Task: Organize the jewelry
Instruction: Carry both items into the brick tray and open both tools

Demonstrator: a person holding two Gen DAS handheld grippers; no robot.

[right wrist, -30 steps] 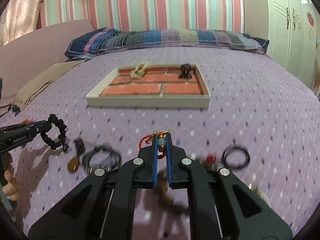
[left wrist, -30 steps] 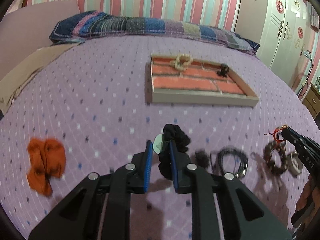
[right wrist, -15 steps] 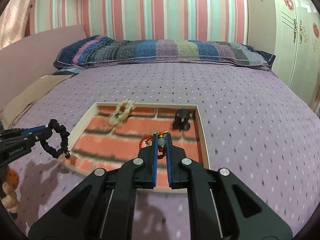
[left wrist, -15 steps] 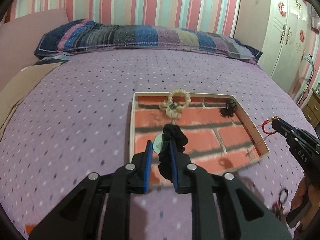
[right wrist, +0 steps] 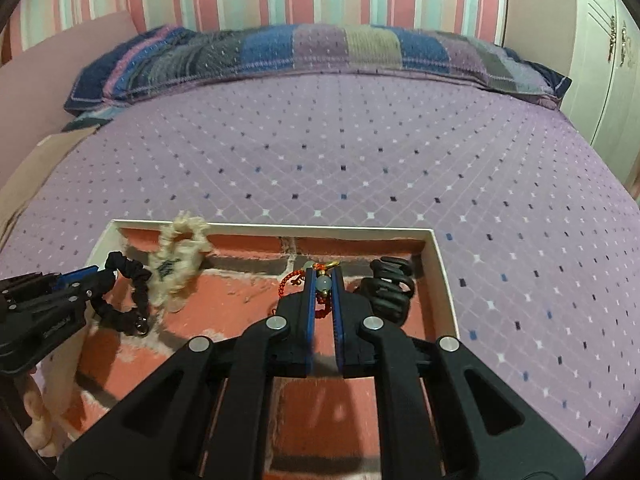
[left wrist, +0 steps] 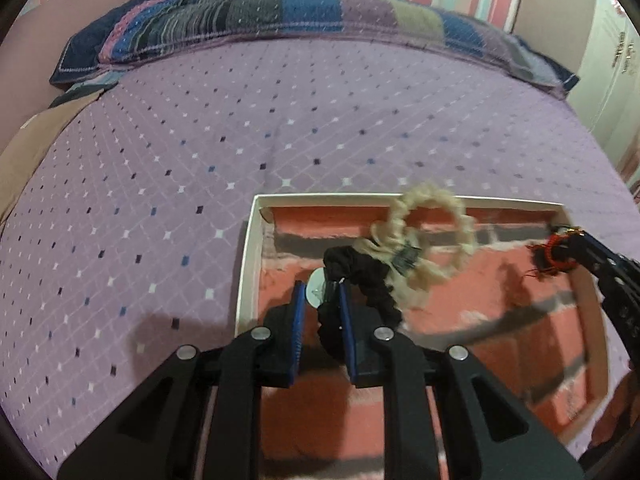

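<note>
A white-rimmed tray [left wrist: 245,264] with a brick-pattern floor lies on the purple bedspread. My left gripper [left wrist: 321,296] hangs over its near left part, shut on a black scrunchie [left wrist: 360,272] that dangles beside a cream scrunchie [left wrist: 440,216] lying in the tray. My right gripper [right wrist: 323,280] is over the tray's right half, shut on a red cord bracelet [right wrist: 288,280] with a pale bead. A black claw clip [right wrist: 390,288] rests in the tray's far right corner, just right of those fingers. In the right wrist view the left gripper [right wrist: 102,274] holds the black scrunchie [right wrist: 132,300].
A striped pillow [left wrist: 280,12] runs along the head of the bed. A beige cloth [left wrist: 32,148] lies at the left edge. White wardrobe doors [right wrist: 600,60] stand to the right. A person's hand [right wrist: 36,420] shows at the lower left.
Both grippers have travelled forward from the loose jewelry at the bed's near side to above the tray, each still carrying its item.
</note>
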